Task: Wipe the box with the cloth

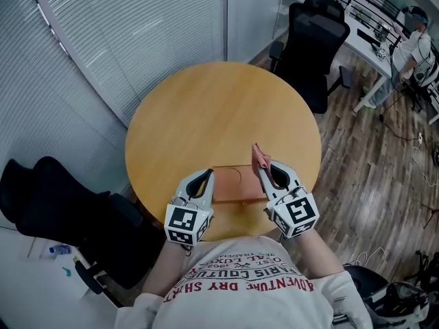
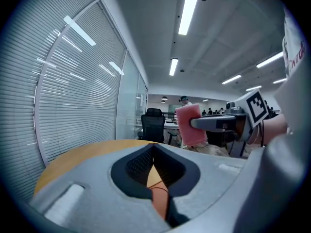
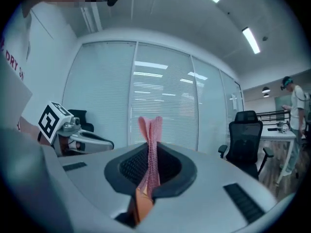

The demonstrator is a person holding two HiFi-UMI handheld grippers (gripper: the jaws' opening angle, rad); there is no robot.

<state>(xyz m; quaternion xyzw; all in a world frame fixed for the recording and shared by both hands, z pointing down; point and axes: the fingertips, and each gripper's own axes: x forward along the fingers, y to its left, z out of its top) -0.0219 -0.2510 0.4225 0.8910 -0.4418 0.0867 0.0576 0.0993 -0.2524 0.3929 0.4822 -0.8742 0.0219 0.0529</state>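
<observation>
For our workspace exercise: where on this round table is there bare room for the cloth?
Bare: the far half of the table, beyond the box. Crowded: the near edge, where left gripper and right gripper, holding the cloth, flank the box.

Round wooden table (image 1: 206,108), slatted blinds (image 1: 123,40), black office chair (image 1: 312,43), wood-plank floor (image 1: 374,163), ceiling strip lights (image 2: 187,8)

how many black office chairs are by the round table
2. The far chair sits beyond the table, at its far right edge; the near chair stands at its near left. Dark shapes at lower right might hide another.
</observation>
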